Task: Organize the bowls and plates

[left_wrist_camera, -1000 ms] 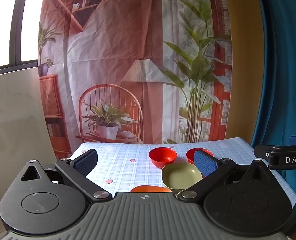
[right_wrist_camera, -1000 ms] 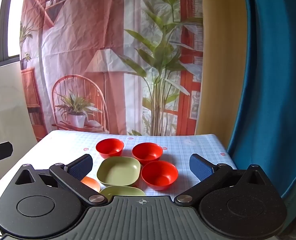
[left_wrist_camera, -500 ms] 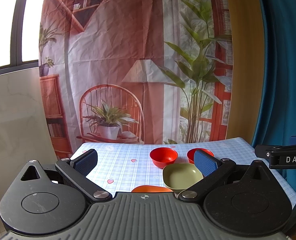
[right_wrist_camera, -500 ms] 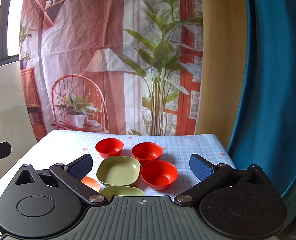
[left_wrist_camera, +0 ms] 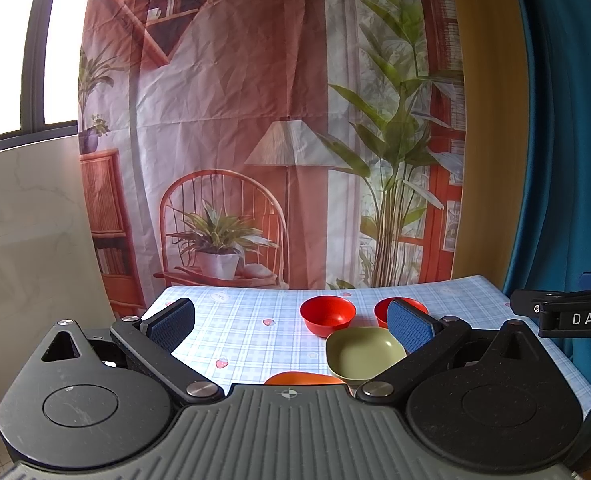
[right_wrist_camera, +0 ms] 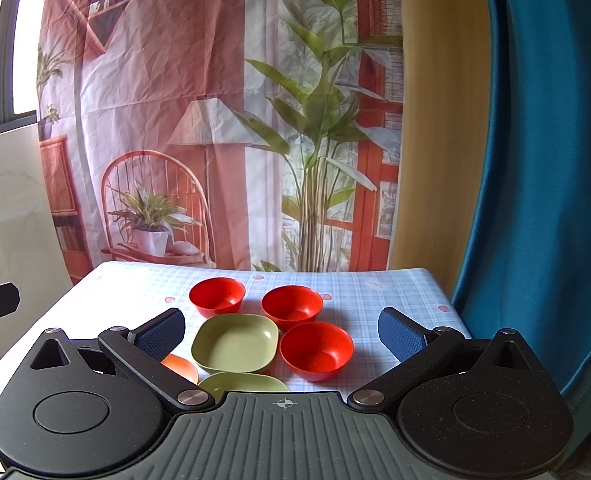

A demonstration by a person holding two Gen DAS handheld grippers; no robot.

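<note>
The right gripper hangs above the near edge of the checked tablecloth, jaws spread wide and empty. Three red bowls cluster around a square green bowl. A second green dish and an orange one peek out just behind the gripper body.

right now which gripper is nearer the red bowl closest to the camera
Right. The right gripper is open with that red bowl framed between its fingers, just ahead. The left gripper sits further left; from it that bowl is hidden behind its right finger.
</note>
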